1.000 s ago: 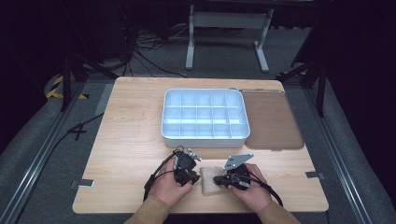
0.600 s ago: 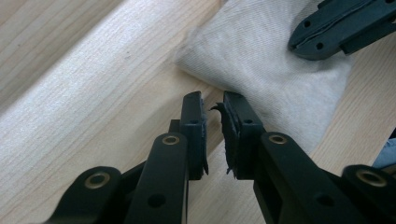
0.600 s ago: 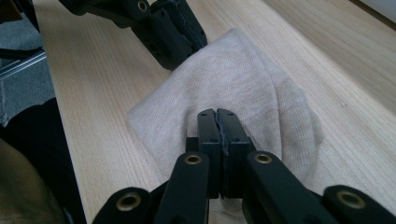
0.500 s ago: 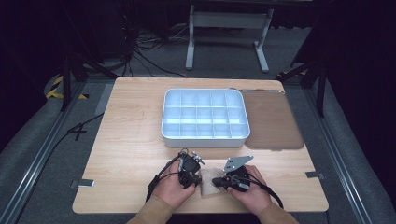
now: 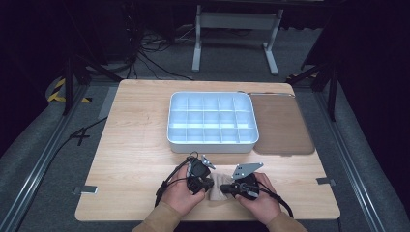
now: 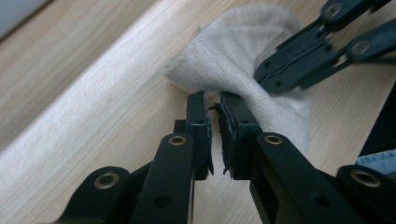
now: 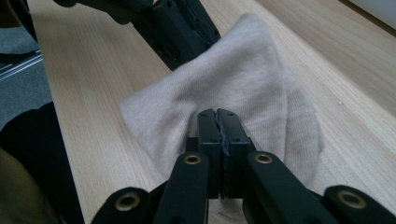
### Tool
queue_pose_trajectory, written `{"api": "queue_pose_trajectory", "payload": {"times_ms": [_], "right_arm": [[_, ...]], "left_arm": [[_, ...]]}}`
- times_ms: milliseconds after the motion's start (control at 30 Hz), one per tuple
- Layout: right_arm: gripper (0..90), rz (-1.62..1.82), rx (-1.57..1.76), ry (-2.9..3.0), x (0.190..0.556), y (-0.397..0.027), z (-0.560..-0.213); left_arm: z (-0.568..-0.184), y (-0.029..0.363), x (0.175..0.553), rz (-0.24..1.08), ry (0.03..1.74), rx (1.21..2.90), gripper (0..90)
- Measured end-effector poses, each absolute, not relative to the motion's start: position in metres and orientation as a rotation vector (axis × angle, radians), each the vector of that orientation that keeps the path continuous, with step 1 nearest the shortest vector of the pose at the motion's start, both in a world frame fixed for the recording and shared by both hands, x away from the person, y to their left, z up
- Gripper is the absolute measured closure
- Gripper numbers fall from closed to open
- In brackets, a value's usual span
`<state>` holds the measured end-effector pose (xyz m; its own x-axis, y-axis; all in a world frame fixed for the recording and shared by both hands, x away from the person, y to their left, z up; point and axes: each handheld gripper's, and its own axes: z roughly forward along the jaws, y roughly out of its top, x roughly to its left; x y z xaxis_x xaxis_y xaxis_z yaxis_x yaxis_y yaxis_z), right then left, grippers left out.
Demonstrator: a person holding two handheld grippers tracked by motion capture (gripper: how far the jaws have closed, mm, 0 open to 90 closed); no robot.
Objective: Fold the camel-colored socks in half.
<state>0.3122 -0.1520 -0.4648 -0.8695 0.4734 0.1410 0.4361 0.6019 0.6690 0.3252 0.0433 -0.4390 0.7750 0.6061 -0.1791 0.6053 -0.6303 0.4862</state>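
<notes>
Black left tool (image 6: 214, 116) pinches the beige cloth (image 6: 243, 70) edge; right tool (image 7: 218, 122) is clamped on its opposite side. Cloth bunched between them, near front edge of wooden surface (image 5: 130, 145), white compartment tray (image 5: 211, 140) behind.

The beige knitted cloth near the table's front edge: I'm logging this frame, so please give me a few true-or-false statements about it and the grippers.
1. Both grippers have their jaws closed on the beige knitted cloth. True: the left gripper and the right gripper each pinch a fold.
2. The cloth lies inside the white compartmented plastic tray. False: it lies on the light wooden table, in front of the tray.
3. The tray's compartments look empty. True.
4. The brown mat lies left of the tray. False: it lies to the tray's right.
5. The cloth is spread flat. False: it is bunched and partly lifted between the grippers.
</notes>
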Motion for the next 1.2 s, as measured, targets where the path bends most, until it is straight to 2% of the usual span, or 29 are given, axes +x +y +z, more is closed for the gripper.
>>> {"api": "queue_pose_trajectory", "payload": {"times_ms": [100, 233, 500, 667, 767, 933, 1200], "right_arm": [[89.6, 1.119, 0.786, 2.753, 0.310, -0.151, -0.464], [89.5, 1.122, 0.786, 2.744, 0.308, -0.150, -0.465], [88.8, 1.128, 0.779, 2.747, 0.309, -0.153, -0.462], [88.4, 1.154, 0.800, 2.711, 0.311, -0.164, -0.448], [88.8, 1.132, 0.886, 2.657, 0.314, -0.189, -0.434], [89.1, 1.015, 1.044, 2.692, 0.321, -0.210, -0.437], [88.4, 0.944, 1.007, 2.761, 0.320, -0.198, -0.449]], "left_arm": [[-0.437, 0.037, 0.324, -0.017, 0.866, 2.423, 83.9], [-0.433, 0.028, 0.318, 0.028, 0.823, 2.452, 85.9], [-0.431, 0.031, 0.319, 0.017, 0.830, 2.432, 84.0], [-0.431, 0.032, 0.321, 0.028, 0.837, 2.432, 83.7], [-0.430, 0.030, 0.322, 0.027, 0.830, 2.438, 83.7], [-0.430, 0.029, 0.323, 0.033, 0.828, 2.440, 83.7], [-0.429, 0.029, 0.322, 0.030, 0.835, 2.442, 83.7]]}}
